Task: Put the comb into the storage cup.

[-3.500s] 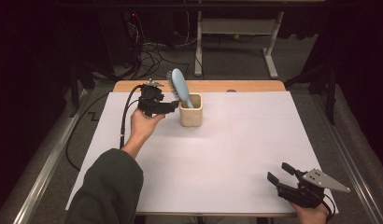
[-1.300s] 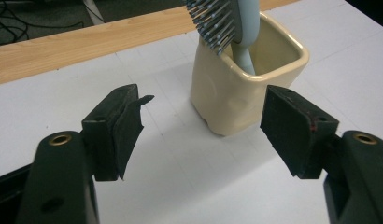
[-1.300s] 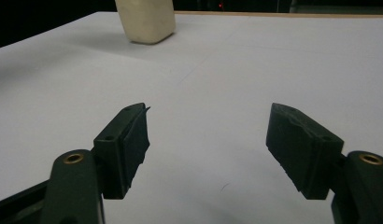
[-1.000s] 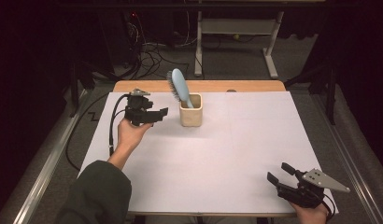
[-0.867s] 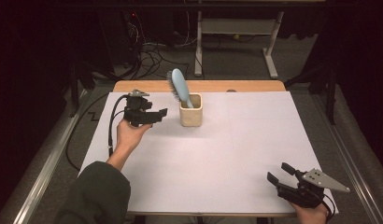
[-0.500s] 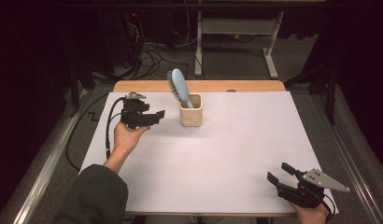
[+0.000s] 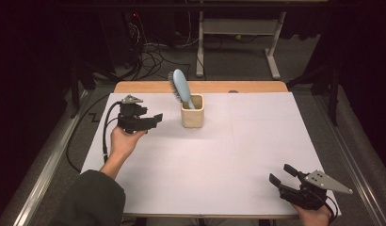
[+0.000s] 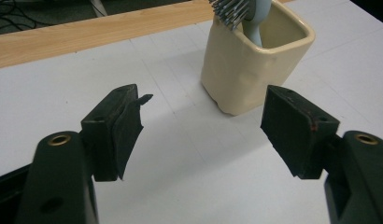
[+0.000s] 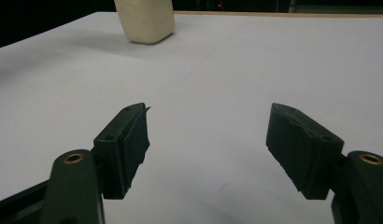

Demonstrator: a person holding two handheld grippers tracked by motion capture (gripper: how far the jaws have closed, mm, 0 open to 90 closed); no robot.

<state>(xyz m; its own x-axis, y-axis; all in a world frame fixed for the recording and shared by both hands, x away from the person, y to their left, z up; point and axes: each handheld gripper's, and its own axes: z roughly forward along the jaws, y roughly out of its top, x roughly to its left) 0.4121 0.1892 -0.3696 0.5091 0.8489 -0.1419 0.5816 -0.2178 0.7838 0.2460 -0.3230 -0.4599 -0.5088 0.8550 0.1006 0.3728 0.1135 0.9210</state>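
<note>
At near right corner: right gripper (image 7: pixel 281 175) rests on the table (image 7: pixel 238 160), jaws spread, nothing between them; unchanged.
Left side, farther back: left gripper (image 7: pixel 153 118) has drawn away leftward from the cup (image 7: pixel 192 111); jaws apart and empty.
Toward the far edge: brush (image 7: pixel 180 87) stands in the cup, bristles up, leaning left.
Meaning: brush looks placed and released; the left hand is likely retreating.

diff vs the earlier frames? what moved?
Left claw backed away from the cream cup toward the table's left side, jaws open and empty. The hairbrush stands in the cup as before. Right claw stayed put near the front right corner, open.
</note>
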